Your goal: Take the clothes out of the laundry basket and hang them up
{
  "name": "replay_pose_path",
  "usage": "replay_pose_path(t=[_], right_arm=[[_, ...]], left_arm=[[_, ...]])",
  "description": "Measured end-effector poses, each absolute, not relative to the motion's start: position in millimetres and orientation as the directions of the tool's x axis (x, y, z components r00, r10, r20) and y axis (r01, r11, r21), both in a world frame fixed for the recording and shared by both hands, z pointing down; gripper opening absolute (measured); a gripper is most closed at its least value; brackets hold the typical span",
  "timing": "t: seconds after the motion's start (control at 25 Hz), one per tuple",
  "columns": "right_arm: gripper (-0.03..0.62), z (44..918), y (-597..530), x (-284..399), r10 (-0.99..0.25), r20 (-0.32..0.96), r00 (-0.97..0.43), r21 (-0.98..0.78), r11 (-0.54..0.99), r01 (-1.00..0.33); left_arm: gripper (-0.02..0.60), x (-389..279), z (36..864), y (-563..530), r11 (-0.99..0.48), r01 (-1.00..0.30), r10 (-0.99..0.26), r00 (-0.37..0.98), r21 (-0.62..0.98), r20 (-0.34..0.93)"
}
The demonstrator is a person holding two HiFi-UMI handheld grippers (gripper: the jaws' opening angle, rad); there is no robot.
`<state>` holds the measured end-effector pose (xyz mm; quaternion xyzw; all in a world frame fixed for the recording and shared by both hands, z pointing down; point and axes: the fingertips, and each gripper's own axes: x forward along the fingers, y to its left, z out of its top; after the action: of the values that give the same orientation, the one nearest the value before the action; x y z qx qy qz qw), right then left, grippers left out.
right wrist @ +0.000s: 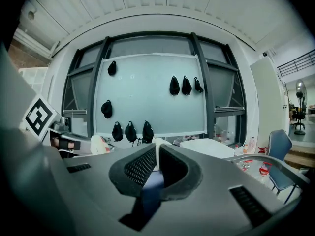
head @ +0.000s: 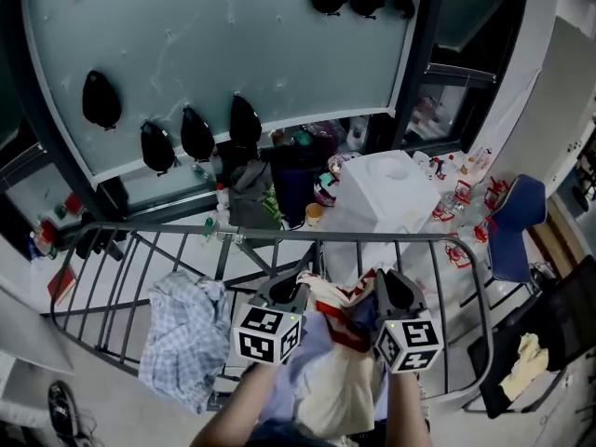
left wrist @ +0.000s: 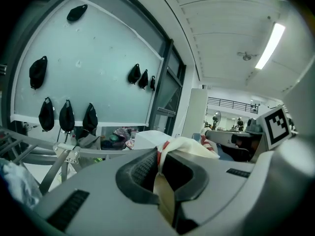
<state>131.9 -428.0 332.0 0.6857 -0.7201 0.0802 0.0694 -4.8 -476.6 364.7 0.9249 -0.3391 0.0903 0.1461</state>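
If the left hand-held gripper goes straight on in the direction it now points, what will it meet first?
Probably the drying rack's grey top rail, just ahead of the left hand-held gripper. The white box stands beyond it. Depth is unclear.

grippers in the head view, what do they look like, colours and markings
The left gripper and right gripper are grey plastic, with dark ribbed pads lining the tongs. Each carries a white cube printed with black square markers. No cables or sleeves show.
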Motion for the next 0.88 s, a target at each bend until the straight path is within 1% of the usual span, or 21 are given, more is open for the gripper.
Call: replay_pose_path(t=[0.28,0.52,0.56,0.64,0.68,0.72,0.88], right_arm=[[0.028,374,-452,148,-0.944,0.329,0.019,0.005,-0.018,-1.0],[0.045,381,-456,155,-0.93,0.364,0.044,0.005,-0.046,-0.999],[0.057,381,-455,155,-0.929,0.367,0.046,0.007,-0.047,-0.999],[0.094,379,-454,155,-0.927,0.372,0.047,0.008,-0.047,-0.999],[0.124,378,-452,154,-0.926,0.375,0.046,0.006,-0.047,-0.999],[0.151,377,-451,154,-0.924,0.379,0.046,0.005,-0.048,-0.999],[0.198,373,-440,154,-0.911,0.41,0.047,0.004,-0.05,-0.999]], left_arm=[[0.029,5,407,-500,-0.728,-0.664,-0.574,0.726,0.172,0.378],[0.033,3,416,-504,-0.716,-0.67,-0.56,0.719,0.195,0.412],[0.051,3,415,-503,-0.713,-0.672,-0.56,0.718,0.202,0.414],[0.176,1,413,-501,-0.708,-0.673,-0.559,0.719,0.213,0.413],[0.204,0,410,-500,-0.707,-0.673,-0.559,0.719,0.215,0.414],[0.224,-2,408,-499,-0.707,-0.674,-0.559,0.718,0.215,0.414],[0.238,-10,395,-489,-0.698,-0.685,-0.576,0.711,0.209,0.403]])
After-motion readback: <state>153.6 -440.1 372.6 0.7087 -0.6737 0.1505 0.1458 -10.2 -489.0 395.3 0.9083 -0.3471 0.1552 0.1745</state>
